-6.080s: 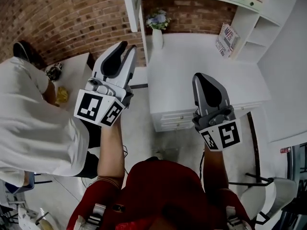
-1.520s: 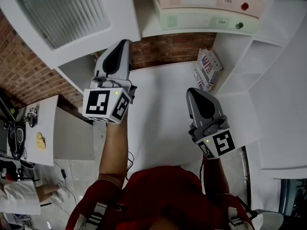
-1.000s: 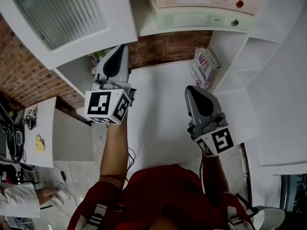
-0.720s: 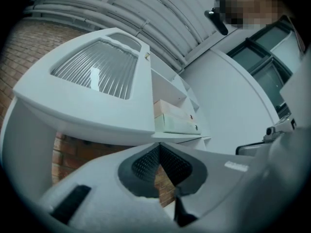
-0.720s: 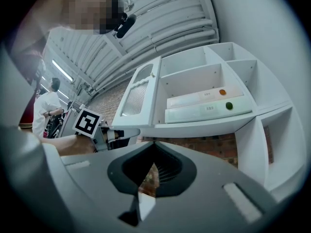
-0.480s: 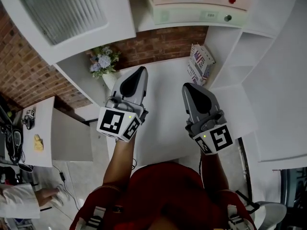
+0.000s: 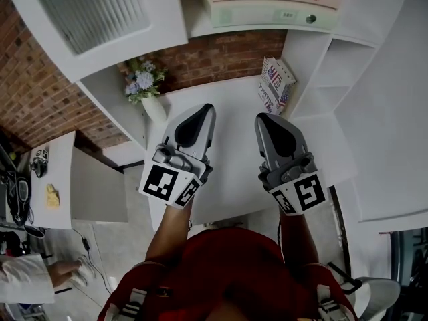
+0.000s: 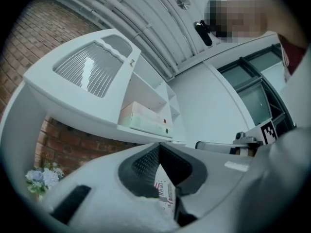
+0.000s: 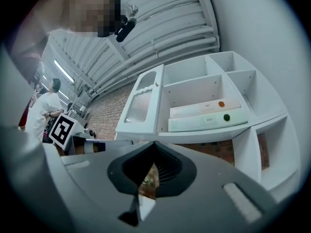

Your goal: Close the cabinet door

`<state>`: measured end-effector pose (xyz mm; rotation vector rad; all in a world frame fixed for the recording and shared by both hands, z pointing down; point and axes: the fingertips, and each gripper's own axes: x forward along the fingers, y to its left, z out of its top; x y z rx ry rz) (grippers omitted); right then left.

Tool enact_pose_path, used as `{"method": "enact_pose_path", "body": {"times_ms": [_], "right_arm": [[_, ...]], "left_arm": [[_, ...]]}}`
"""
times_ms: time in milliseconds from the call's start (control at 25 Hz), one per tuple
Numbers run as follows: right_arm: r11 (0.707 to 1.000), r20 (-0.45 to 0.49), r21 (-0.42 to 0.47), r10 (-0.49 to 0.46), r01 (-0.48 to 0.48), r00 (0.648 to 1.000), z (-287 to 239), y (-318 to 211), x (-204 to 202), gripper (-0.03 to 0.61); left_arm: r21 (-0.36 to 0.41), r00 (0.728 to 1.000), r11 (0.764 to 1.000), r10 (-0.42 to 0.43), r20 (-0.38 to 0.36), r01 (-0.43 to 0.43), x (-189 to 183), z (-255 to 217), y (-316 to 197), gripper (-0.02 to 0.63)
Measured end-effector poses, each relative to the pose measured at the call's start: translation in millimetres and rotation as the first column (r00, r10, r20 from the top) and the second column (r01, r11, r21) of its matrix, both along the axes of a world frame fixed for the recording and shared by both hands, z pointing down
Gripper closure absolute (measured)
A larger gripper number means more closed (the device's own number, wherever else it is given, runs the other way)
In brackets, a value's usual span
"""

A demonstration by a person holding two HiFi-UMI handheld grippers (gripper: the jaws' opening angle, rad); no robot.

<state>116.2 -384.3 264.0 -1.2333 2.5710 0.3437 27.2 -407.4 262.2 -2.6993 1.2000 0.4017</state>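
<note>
None of the closing is done yet: the cabinet door (image 7: 93,15), a white panel with a ribbed glass pane, stands swung wide open at the upper left of the head view. The compartment (image 7: 194,19) beside it, where two flat boxes (image 7: 267,5) lie stacked, is left uncovered. The whole job remains, by my reading: reach the door, get against its face or free edge, and push it round until it sits flush. Both claws hang low over the white counter (image 7: 231,109), side by side and well apart from the door. The left claw (image 7: 200,112) has its jaws together on nothing. Its own view shows only a thin slit between the pads, through which a printed box (image 8: 165,193) on the counter shows beyond. The right claw (image 7: 267,122) is likewise closed and empty, with a sliver of the vase of flowers (image 7: 144,79) showing through its gap. From the left claw, the door lies above and off to the left, past the flowers, and neither claw touches it. The left claw is the nearer of the two, so it looks the likelier one to do the pushing. In the right gripper view the door juts out at the left edge of the open compartment, high above the jaws.
</note>
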Motion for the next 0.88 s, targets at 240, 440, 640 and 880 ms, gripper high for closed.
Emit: {"method": "enact_pose_path", "body": {"times_ms": [240,440,640,880], "right_arm": [[1.000,0.001,-0.009,0.004,-0.004,1.000,4,3,2,0.565],[1.000,-0.001,-0.011,0.008,-0.008,1.000,8,6,3,0.566],[1.000,-0.002,-0.014,0.005,-0.005,1.000,9,5,4,0.566],[1.000,0.000,-0.015,0.003,-0.003,1.000,8,4,4,0.566]], "left_arm": [[-0.001,1.000,1.000,0.001,0.004,-0.001,2,2,8,0.614],[0.005,1.000,1.000,-0.002,0.016,0.002,4,2,13,0.614],[0.011,1.000,1.000,-0.009,0.028,0.008,5,0,15,0.614],[0.011,0.999,1.000,-0.008,0.034,0.008,6,0,15,0.614]]}}
